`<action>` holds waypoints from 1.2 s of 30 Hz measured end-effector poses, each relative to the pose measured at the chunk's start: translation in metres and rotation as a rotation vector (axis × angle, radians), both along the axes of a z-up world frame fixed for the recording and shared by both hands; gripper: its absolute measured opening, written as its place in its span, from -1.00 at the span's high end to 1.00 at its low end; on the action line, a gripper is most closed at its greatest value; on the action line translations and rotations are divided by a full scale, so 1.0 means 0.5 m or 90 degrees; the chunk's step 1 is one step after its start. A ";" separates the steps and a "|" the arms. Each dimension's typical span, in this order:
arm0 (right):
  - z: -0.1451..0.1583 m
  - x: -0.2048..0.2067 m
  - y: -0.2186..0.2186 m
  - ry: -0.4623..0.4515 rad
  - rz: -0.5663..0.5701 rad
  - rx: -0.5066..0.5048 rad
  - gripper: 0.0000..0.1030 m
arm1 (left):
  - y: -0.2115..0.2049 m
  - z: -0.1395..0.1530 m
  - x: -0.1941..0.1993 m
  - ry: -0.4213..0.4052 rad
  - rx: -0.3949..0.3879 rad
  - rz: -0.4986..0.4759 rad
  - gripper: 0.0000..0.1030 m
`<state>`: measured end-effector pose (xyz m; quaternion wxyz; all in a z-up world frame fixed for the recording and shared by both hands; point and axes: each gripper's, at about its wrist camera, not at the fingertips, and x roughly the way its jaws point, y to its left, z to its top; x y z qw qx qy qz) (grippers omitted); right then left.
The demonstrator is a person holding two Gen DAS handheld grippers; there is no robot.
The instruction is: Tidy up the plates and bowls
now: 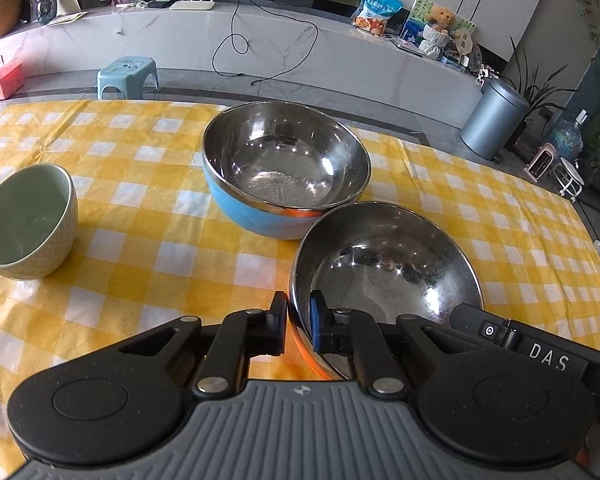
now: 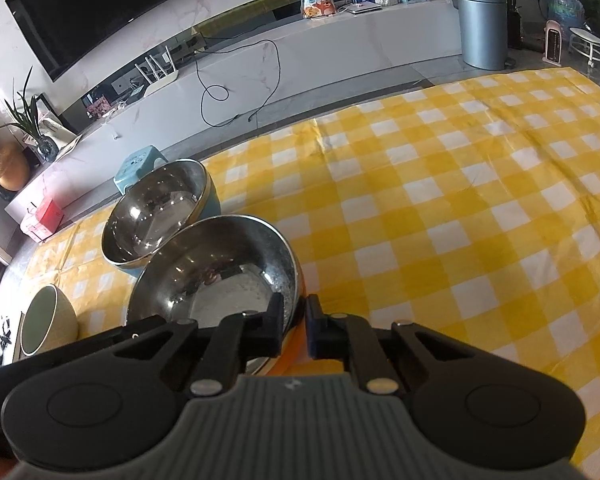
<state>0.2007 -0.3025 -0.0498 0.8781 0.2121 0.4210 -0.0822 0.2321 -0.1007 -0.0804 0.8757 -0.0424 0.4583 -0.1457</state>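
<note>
A steel bowl with an orange outside is gripped on its rim from both sides. My left gripper is shut on its near left rim. My right gripper is shut on its right rim. A steel bowl with a blue outside stands just behind it, also in the right wrist view; the two bowls look to be touching. A pale green ceramic bowl stands apart at the left, also in the right wrist view.
A yellow and white checked cloth covers the table, with a wide stretch of cloth to the right. Beyond the far edge are a blue stool, a grey bin and a white media bench.
</note>
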 end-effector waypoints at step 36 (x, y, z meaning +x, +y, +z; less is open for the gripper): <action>0.050 -0.355 0.048 0.033 0.032 0.062 0.87 | 0.107 0.033 -0.347 0.061 -0.048 0.071 0.77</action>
